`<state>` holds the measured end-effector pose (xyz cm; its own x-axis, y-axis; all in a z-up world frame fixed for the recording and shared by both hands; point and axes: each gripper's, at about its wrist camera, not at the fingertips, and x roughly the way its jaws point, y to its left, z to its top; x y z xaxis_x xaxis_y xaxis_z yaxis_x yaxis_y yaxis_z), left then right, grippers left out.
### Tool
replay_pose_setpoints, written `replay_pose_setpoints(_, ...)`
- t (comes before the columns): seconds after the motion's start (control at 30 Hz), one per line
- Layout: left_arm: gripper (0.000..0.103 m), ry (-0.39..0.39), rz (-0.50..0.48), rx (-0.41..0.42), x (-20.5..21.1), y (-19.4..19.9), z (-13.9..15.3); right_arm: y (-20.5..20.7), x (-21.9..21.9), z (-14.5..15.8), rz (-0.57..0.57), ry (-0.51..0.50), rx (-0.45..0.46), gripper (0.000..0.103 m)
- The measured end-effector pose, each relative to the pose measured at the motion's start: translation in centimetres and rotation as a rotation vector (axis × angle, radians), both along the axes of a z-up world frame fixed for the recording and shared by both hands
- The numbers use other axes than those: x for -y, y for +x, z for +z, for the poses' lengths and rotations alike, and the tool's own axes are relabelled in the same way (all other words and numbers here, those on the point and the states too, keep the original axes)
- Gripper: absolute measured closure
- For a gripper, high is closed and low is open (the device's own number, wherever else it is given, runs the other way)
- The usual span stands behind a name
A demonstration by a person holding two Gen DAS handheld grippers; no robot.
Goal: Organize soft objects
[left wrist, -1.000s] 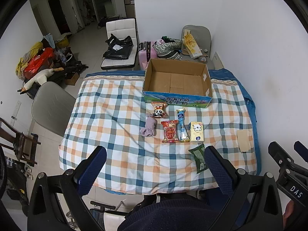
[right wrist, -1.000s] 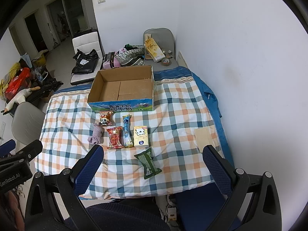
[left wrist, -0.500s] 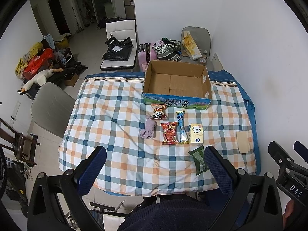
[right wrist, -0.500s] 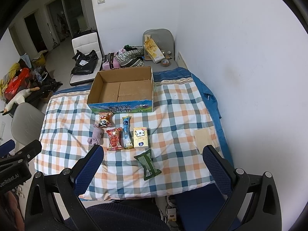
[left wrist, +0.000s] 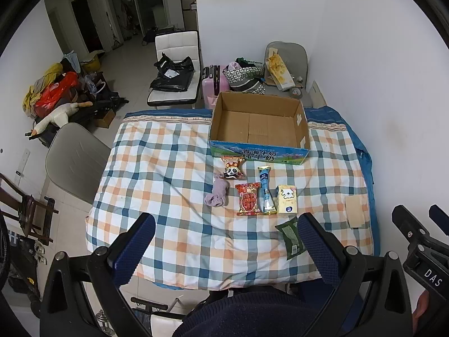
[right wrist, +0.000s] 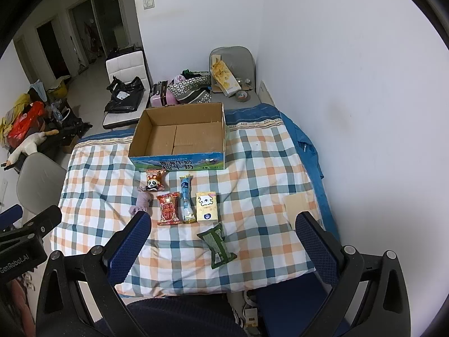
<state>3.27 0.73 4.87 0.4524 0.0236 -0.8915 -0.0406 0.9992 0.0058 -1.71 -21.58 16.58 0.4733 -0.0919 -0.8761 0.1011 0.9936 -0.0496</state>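
An open, empty cardboard box [left wrist: 259,129] [right wrist: 179,140] stands at the far side of the checked tablecloth. In front of it lie a panda snack pack [left wrist: 232,167] [right wrist: 155,179], a purple sock [left wrist: 217,193] [right wrist: 141,202], a red packet [left wrist: 248,202] [right wrist: 168,208], a blue tube pack [left wrist: 265,193] [right wrist: 186,198], a yellow tissue pack [left wrist: 286,202] [right wrist: 207,206] and a green packet [left wrist: 290,238] [right wrist: 219,245]. My left gripper [left wrist: 224,248] and right gripper [right wrist: 221,245] are both open and empty, held high above the table's near edge.
A beige card [left wrist: 354,213] [right wrist: 294,205] lies at the table's right side, by the white wall. A grey chair [left wrist: 75,154] stands left of the table. Chairs, a pink suitcase [left wrist: 214,85] and bags crowd the floor behind the box.
Both views have shifted a little; the table and objects sit slightly farther and lower in view. Nothing on the table has moved. Both grippers stay open.
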Motion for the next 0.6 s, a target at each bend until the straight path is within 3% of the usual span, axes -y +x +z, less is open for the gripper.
replay_pose_setpoints(0.4, 0.000, -0.008, 0.001, 0.000, -0.3, 0.1, -0.2, 0.4, -0.6, -0.7, 0.003, 0.003, -0.010, 0.000)
replay_pose_setpoints(0.6, 0.000, -0.007, -0.004, -0.039, -0.1, 3.6, -3.5, 2.9, -0.3, -4.0, 0.002, 0.032, -0.066, 0.000)
